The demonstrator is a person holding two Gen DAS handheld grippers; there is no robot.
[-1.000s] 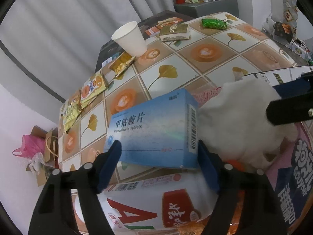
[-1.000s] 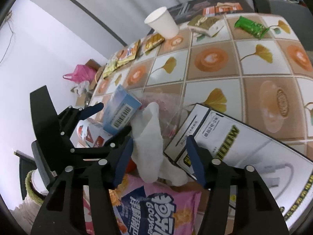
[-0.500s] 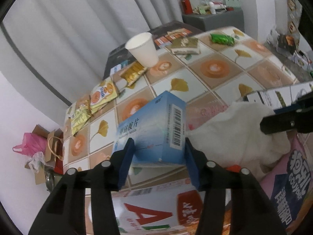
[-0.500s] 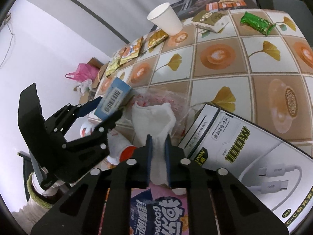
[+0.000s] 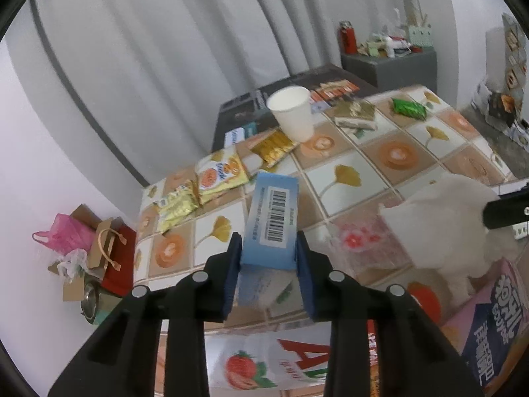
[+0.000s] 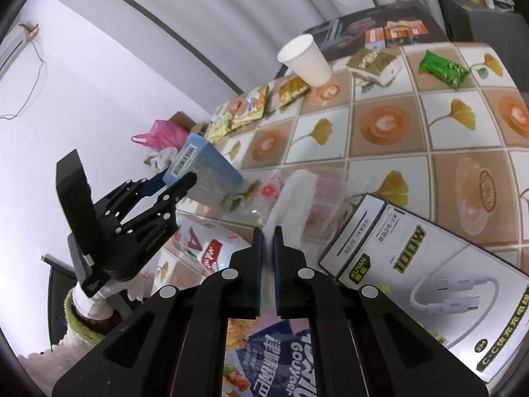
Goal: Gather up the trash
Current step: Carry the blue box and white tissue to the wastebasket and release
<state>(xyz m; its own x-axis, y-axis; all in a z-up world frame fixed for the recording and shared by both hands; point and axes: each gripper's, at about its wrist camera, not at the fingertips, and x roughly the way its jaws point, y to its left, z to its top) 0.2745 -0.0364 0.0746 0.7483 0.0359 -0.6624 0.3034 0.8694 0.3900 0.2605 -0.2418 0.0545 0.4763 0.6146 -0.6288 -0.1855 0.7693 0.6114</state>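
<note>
While my left gripper [image 5: 267,258] is closing on the blue barcoded cardboard box [image 5: 272,221] above the tiled table [image 5: 393,152], my right gripper [image 6: 268,248] pinches the crumpled white tissue [image 6: 292,195]; cup and wrappers remain uncollected.

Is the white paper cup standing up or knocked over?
Standing up. The white paper cup sits on its narrow base on the tiled table, open mouth on top; whether anything is inside cannot be told.
</note>
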